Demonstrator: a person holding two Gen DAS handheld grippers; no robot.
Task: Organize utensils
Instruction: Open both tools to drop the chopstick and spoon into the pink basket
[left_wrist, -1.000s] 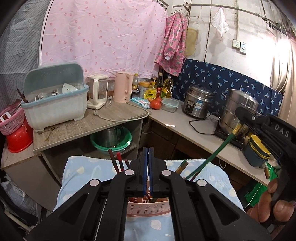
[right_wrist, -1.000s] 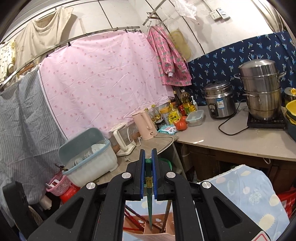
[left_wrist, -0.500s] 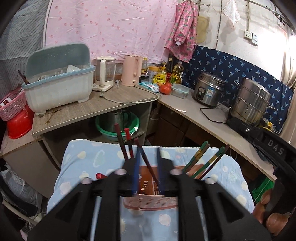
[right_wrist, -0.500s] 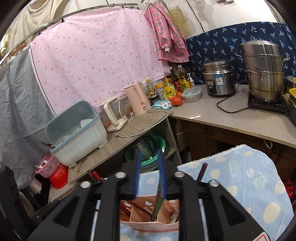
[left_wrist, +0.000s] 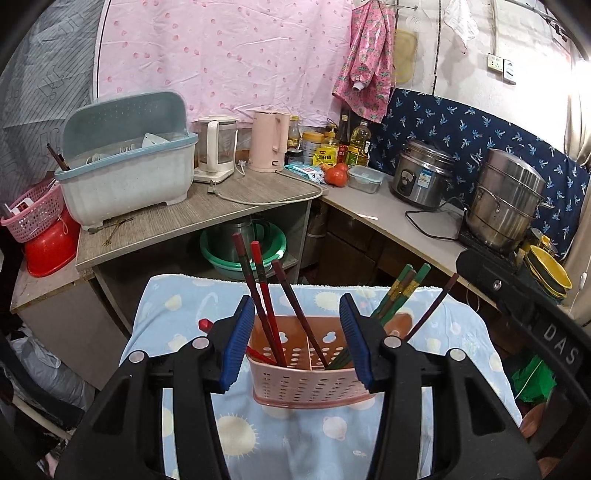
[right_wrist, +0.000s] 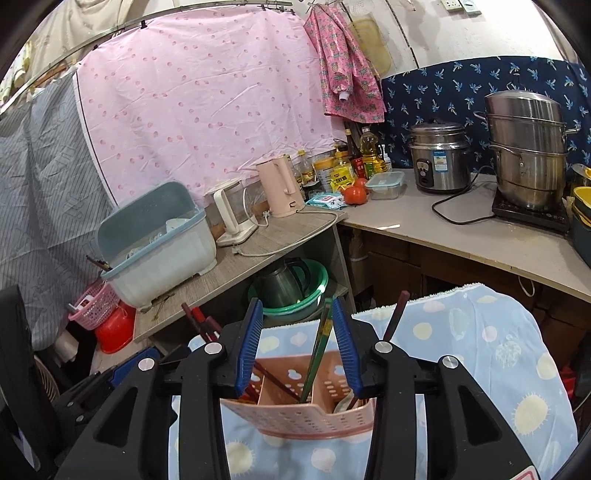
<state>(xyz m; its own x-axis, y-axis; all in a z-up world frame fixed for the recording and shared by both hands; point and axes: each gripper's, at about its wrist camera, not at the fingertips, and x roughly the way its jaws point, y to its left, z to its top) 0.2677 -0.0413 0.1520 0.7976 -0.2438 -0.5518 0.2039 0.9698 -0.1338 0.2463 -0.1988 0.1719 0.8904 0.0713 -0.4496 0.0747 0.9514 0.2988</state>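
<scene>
Left wrist view: left tool (left_wrist: 297, 334) spread wide, blue-padded fingers (left_wrist: 236, 347) either side of a pink perforated utensil caddy (left_wrist: 308, 380), nothing held. Caddy stands on a pale blue towel (left_wrist: 295, 439) printed with suns and clouds, which covers the tabletop. Left compartment holds red chopsticks (left_wrist: 258, 291) leaning back and left; green chopsticks (left_wrist: 400, 290) and one dark brown chopstick (left_wrist: 432, 306) lean out to the right. One red-tipped piece (left_wrist: 205, 325) lies on the towel just left of the caddy, partly hidden by the finger. At the right edge the other tool's black body (left_wrist: 535, 317) shows white letters "DAS". Behind: grey-blue dish rack (left_wrist: 129, 177), pink kettle (left_wrist: 267, 142), rice cooker (left_wrist: 423, 175) with a small label too fine to read, stacked steel steamer pot (left_wrist: 508, 206). Right wrist view: right tool (right_wrist: 297, 343) also wide apart, empty; the green chopsticks (right_wrist: 319, 343) rise between its fingers without touching either pad, lower ends in the caddy's (right_wrist: 299, 413) middle compartment. Brown chopstick (right_wrist: 395, 317) stands to the right, red ones (right_wrist: 195, 321) to the left. Caddy dividers visible; the right compartment holds something pale, cannot identify. Yellow-labelled bottles (right_wrist: 341, 170) beside the kettle (right_wrist: 279, 186) carry print that is not legible; the rice cooker (right_wrist: 439, 158) label likewise.
</scene>
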